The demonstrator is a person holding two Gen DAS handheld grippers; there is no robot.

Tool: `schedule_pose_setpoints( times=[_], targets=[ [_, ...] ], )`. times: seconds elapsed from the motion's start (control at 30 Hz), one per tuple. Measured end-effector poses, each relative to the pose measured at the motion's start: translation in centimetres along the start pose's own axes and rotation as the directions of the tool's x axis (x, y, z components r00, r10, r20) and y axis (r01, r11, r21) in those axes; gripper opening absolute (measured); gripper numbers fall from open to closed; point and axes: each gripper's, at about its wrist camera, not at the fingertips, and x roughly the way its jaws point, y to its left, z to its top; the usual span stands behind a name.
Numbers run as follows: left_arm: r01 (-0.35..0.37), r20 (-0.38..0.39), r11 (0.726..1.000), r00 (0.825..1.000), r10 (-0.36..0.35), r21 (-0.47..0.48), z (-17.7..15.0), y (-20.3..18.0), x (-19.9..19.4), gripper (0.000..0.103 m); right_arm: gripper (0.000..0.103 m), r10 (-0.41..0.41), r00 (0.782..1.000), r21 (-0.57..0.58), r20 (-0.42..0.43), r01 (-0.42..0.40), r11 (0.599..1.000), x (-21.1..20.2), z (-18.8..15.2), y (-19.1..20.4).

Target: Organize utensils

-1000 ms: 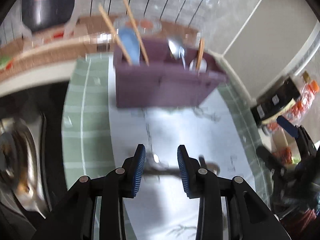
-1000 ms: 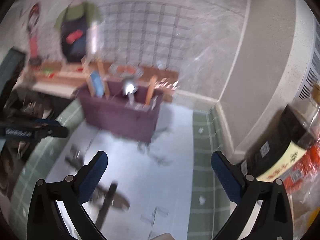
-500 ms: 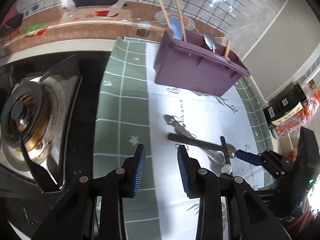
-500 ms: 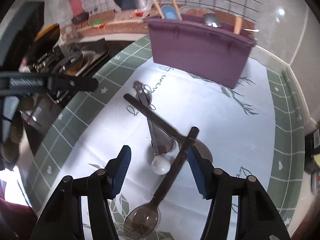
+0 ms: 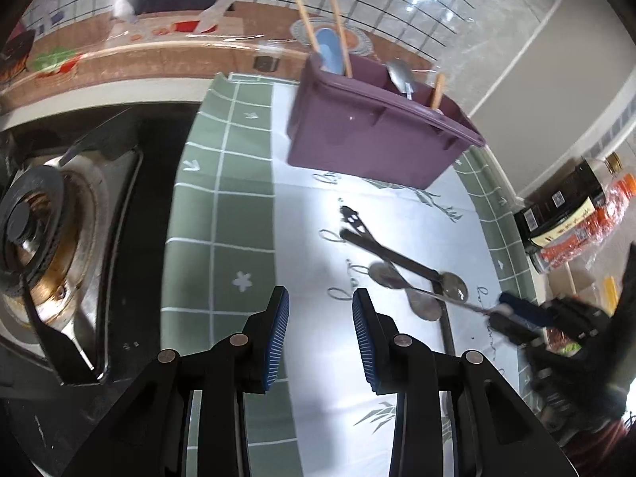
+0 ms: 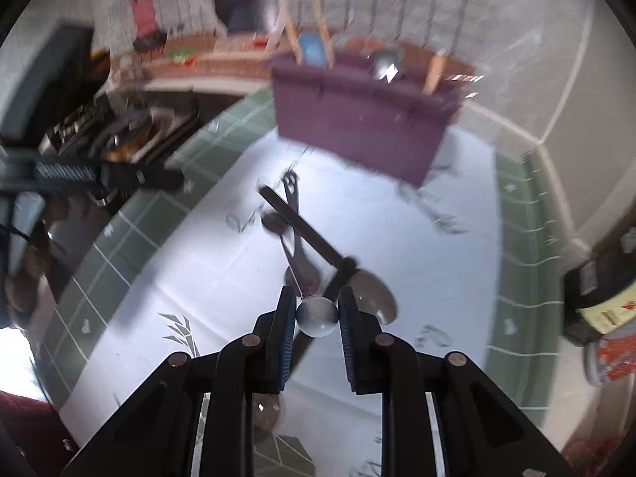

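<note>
Jaws of the right gripper (image 6: 317, 320) have narrowed from their half-open spread of half a second ago and now clamp the round ball end of a thin metal spoon (image 6: 317, 317), whose slim handle runs forward to a small bowl (image 6: 274, 223) near the far end of the pile. From the left wrist view that spoon (image 5: 437, 295) slants up off the worktop (image 5: 310, 238), its handle end pinched in the right gripper (image 5: 512, 315), where earlier it lay flat among the others. Left gripper (image 5: 320, 338) jaws stand moderately apart and hold nothing, the same gap as before, hovering above the white and green cloth just left of the pile. A dark-handled spoon (image 5: 401, 260) lies diagonally on the cloth, its bowl to the right, crossing a second metal spoon (image 5: 423, 304) and a black handle (image 5: 447, 326) that runs toward the camera. Beyond them the purple utensil caddy (image 5: 369, 139) stands upright at the back of the cloth, holding two chopsticks (image 5: 338, 28), a blue spoon (image 5: 330, 51), a metal spoon (image 5: 401, 77) and a short wooden piece (image 5: 437, 91). A gas burner (image 5: 35, 222) sits to the left.
</note>
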Motion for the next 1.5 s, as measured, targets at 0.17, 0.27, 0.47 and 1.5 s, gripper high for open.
schedule_pose_setpoints(
  times=[0.17,0.27,0.47,1.5],
  targets=[
    [0.005,0.002,0.996,1.0,-0.005,0.093,-0.5,-2.4,0.6,0.034,0.02,-0.001,0.999,0.05,-0.034,0.003,0.999,-0.3,-0.6,-1.3],
    [0.02,-0.014,0.992,1.0,-0.019,0.128,-0.7,-3.5,0.9,0.034,0.02,-0.02,0.996,0.059,-0.091,0.025,0.998,0.9,-2.2,-1.9],
    [0.14,-0.08,0.971,0.989,-0.127,0.196,0.4,-7.5,3.2,0.034,0.02,-0.011,0.991,0.121,-0.137,0.028,0.992,1.2,-4.3,-3.4],
    [0.208,-0.341,0.914,0.936,-0.084,0.347,2.1,-11.8,10.1,0.034,0.051,-0.15,0.963,0.305,-0.223,0.215,0.928,0.1,-7.9,-9.4]
  ],
)
